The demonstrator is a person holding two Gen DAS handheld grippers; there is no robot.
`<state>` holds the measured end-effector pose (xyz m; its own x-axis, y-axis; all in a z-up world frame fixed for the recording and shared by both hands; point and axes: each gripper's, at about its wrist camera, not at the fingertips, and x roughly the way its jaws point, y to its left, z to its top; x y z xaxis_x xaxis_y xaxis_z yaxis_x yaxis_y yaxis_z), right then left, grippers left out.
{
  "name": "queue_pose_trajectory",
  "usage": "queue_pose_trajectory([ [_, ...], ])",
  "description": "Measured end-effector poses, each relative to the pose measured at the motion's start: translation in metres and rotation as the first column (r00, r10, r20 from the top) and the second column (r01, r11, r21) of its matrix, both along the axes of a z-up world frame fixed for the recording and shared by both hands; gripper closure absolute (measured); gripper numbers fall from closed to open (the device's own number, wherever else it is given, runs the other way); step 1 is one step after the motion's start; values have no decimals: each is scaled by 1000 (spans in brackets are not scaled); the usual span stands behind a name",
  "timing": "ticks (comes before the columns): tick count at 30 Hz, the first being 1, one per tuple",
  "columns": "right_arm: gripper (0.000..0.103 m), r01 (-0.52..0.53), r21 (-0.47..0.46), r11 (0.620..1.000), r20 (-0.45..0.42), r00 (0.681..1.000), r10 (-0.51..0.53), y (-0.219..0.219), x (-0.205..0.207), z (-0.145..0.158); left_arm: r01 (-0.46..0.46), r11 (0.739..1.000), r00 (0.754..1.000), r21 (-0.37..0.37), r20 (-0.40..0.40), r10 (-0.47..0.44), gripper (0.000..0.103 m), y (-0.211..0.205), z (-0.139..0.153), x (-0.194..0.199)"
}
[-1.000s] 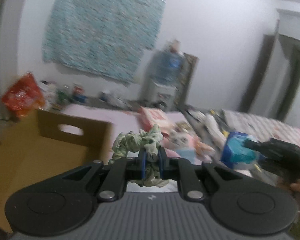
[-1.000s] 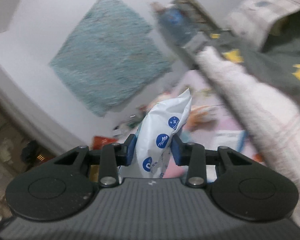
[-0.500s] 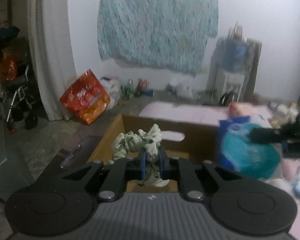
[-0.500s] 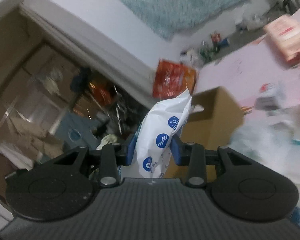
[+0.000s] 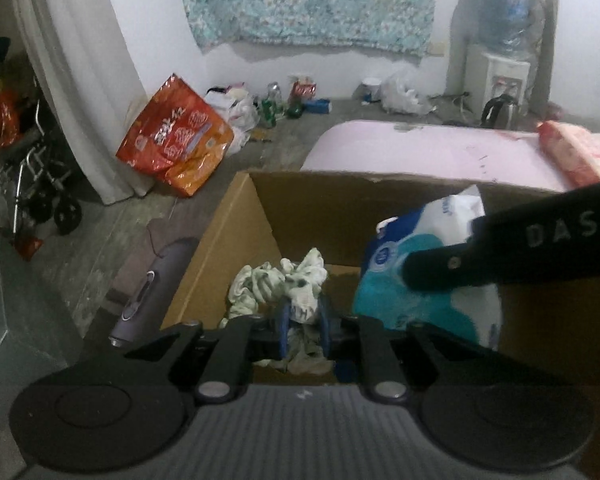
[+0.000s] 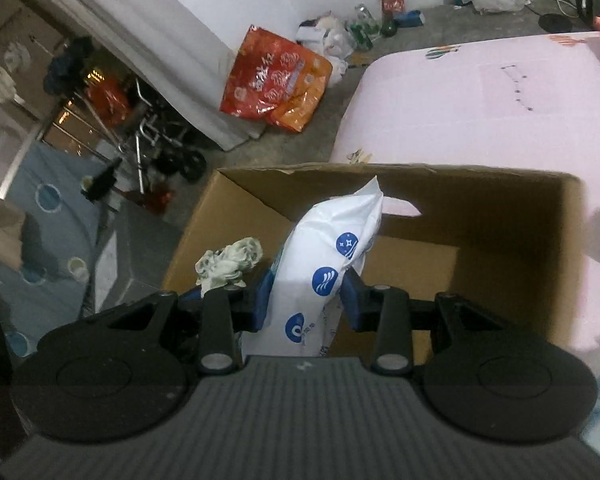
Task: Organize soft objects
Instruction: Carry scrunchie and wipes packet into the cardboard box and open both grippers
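Big pink bed [image 6: 480, 104] fills the far right, and pressed against its near edge sits the open cardboard box [image 5: 320, 208], its far wall showing a cut-out handle in the right wrist view. Out on the floor at the far left, an orange snack bag [image 5: 176, 136] leans by the white curtain [image 5: 80, 92], with bottles and plastic bags scattered along the wall behind it, and a water dispenser [image 5: 500, 60] stands at the far right under the hanging teal cloth [image 5: 312, 0]. Now to the box itself: the right hand-held gripper [image 6: 306, 300] is over the opening, blue pads clamped on a white and blue plastic pack [image 6: 332, 264] that stands upright between them, its top corner up by the far wall. From the left wrist camera that same pack [image 5: 424, 276] shows on the right, the black arm of the right gripper crossing in front of it. And the left hand-held gripper [image 5: 303, 330] is just to the left of it, narrow, pinching a crumpled green-and-white cloth [image 5: 280, 284] that bunches above its pads, hanging over the left side of the box interior. In the right wrist view the cloth [image 6: 230, 262] peeks up at the near left corner of the box.
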<state>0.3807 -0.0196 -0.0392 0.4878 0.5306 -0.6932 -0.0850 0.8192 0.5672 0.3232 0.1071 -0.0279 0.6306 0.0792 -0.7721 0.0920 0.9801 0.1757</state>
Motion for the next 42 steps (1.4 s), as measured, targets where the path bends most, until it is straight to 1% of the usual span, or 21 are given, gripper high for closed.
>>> queue_pose_trajectory([
  [1, 67, -12, -5, 1000, -5, 1000, 12, 4, 6, -5, -7, 1000, 1000, 1, -10, 7, 77, 1, -3, 3],
  [2, 66, -21, -12, 1000, -13, 1000, 21, 8, 12, -11, -11, 1000, 1000, -3, -12, 11, 76, 3, -5, 6],
  [4, 63, -36, -25, 999, -34, 999, 35, 17, 22, -22, -27, 1000, 999, -5, -17, 27, 65, 6, -10, 11],
  [6, 62, -39, -20, 999, -47, 998, 38, 21, 28, -30, -38, 999, 999, -14, -20, 38, 62, 7, -11, 14],
  [9, 60, -36, -17, 999, -43, 998, 35, 23, 30, -30, -51, 998, 998, -21, -28, 50, 59, 12, -10, 18],
  [11, 59, -21, -7, 1000, -51, 998, 21, 19, 32, -32, -58, 998, 998, -20, -20, 58, 55, 13, -6, 16],
  [13, 59, -11, 7, 1000, -61, 998, 11, 16, 34, -35, -70, 997, 997, -22, -15, 70, 48, 15, -2, 14],
  [16, 58, 19, 56, 998, -95, 995, -14, 12, 36, -39, -79, 996, 997, -26, -2, 79, 44, 18, 8, 6],
  [18, 58, 34, 69, 997, -105, 994, -27, 8, 36, -42, -89, 995, 996, -35, 2, 89, 42, 21, 15, 0],
  [22, 56, 52, -16, 999, -77, 996, -53, 5, 31, -35, -96, 994, 995, -48, 19, 97, 39, 25, 27, -10],
  [24, 54, 54, -53, 997, -99, 993, -59, 5, 30, -35, -98, 994, 995, -55, 28, 100, 39, 26, 30, -14],
  [27, 54, 47, -126, 991, -137, 988, -64, 6, 31, -43, -103, 993, 994, -56, 26, 104, 39, 28, 32, -18],
  [28, 56, 54, -143, 988, -152, 986, -76, 7, 31, -46, -103, 993, 994, -56, 24, 105, 39, 28, 31, -19],
  [30, 61, 58, -163, 985, -152, 985, -83, 8, 30, -51, -104, 993, 994, -56, 21, 105, 39, 29, 31, -20],
  [31, 64, 68, -158, 985, -153, 984, -92, 8, 30, -52, -104, 993, 994, -57, 21, 106, 39, 30, 31, -20],
  [33, 67, 93, -119, 988, -166, 980, -112, 6, 31, -55, -106, 993, 994, -61, 24, 108, 39, 32, 31, -20],
  [36, 73, 135, -23, 991, -188, 973, -137, 4, 31, -62, -113, 991, 993, -70, 24, 115, 39, 36, 32, -19],
  [38, 74, 154, 34, 987, -205, 968, -144, 5, 31, -68, -117, 991, 993, -71, 24, 119, 39, 37, 31, -20],
  [40, 73, 156, 52, 986, -208, 968, -142, 9, 29, -71, -118, 990, 993, -71, 21, 120, 39, 37, 30, -21],
  [42, 70, 119, 24, 993, -180, 977, -113, 15, 28, -66, -119, 990, 993, -72, 18, 120, 39, 36, 31, -23],
])
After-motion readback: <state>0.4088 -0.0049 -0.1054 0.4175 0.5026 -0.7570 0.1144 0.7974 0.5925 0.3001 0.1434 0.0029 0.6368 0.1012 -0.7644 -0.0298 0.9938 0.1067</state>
